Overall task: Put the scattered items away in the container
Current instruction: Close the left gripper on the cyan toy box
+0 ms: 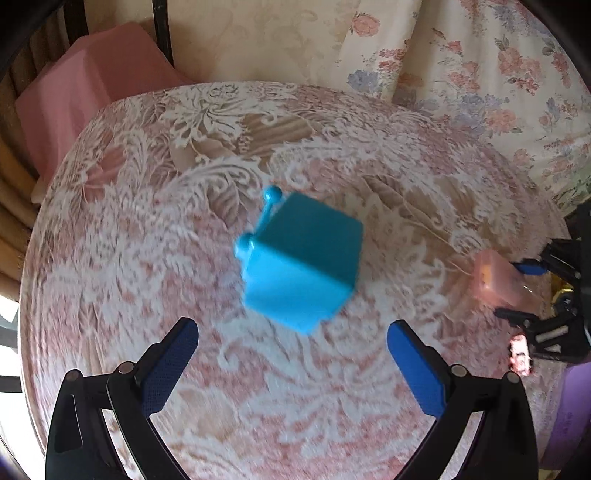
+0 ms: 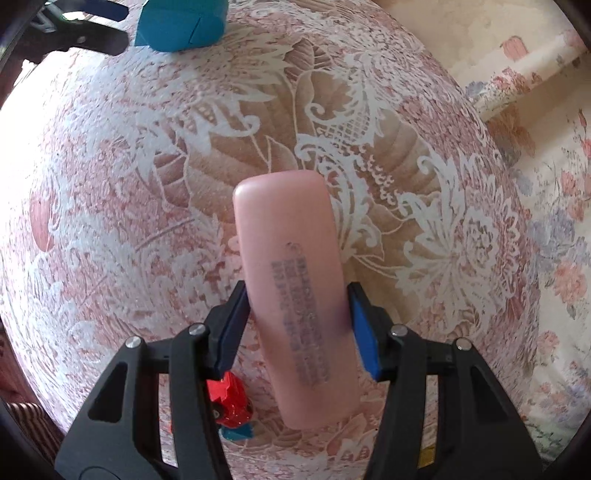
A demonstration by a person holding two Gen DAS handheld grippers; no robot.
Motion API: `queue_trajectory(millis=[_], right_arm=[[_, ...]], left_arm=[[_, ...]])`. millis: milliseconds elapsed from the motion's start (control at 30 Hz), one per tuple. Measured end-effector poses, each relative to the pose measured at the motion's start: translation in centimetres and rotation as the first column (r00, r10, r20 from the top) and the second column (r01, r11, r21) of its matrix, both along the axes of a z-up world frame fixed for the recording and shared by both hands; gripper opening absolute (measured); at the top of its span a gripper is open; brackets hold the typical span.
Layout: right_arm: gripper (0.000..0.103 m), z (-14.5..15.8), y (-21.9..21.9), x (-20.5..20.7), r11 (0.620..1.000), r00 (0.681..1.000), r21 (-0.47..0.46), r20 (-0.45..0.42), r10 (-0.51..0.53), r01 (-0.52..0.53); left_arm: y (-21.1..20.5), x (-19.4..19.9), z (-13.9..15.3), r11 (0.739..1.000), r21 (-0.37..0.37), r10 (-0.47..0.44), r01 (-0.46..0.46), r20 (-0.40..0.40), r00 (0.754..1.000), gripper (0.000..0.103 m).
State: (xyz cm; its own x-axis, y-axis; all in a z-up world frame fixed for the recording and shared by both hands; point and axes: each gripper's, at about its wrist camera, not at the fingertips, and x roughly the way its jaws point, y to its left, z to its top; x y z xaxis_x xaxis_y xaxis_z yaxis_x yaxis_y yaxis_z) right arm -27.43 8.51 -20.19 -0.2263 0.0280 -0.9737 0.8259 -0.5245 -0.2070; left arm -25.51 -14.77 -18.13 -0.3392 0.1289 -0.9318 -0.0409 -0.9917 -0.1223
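Observation:
A blue cube-shaped box with small knobs on one side lies on the lace-covered round table. My left gripper is open just short of it, its jaws wide apart and empty. The box also shows at the top of the right wrist view. My right gripper is shut on a pink oblong case with printed text and holds it above the table. The pink case also shows at the right edge of the left wrist view.
A small red and blue toy lies on the table under my right gripper. A pink cushion sits behind the table on the left. Floral fabric hangs at the back right. A purple object is at the right edge.

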Motion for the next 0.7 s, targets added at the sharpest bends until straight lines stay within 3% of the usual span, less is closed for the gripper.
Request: queue_trajectory(millis=[133,267,567,700], right_arm=[[0.056,0.0,0.0,-0.7,1.0,1.0,-0.009,0.011,-0.024,0.024],[0.056,0.2,0.9,-1.7,0.999,0.999,-0.021,0.02,-0.047,0.048],[0.056,0.9,2.5,-1.2,0.994,0.994,-0.046,0.034,-0.1,0.101],[0.056,1.3,2.8,-0.4,0.991,0.992,-0.054,0.042,-0.119,0.121]], left_arm=[[-0.4,-1.5,-0.7,1.0,-0.004,0.015,-0.015,-0.004,1.0,0.103],[-1.4,-2.3,-1.2,0.999,0.037,0.022,-0.022,-0.001,1.0,0.103],[-1.2,-3.5,-2.0,0.995,0.094,-0.042,0.041,0.003,0.999,0.103],[-1.1,-3.4,-1.9,0.992,0.118,-0.049,0.049,-0.004,0.999,0.093]])
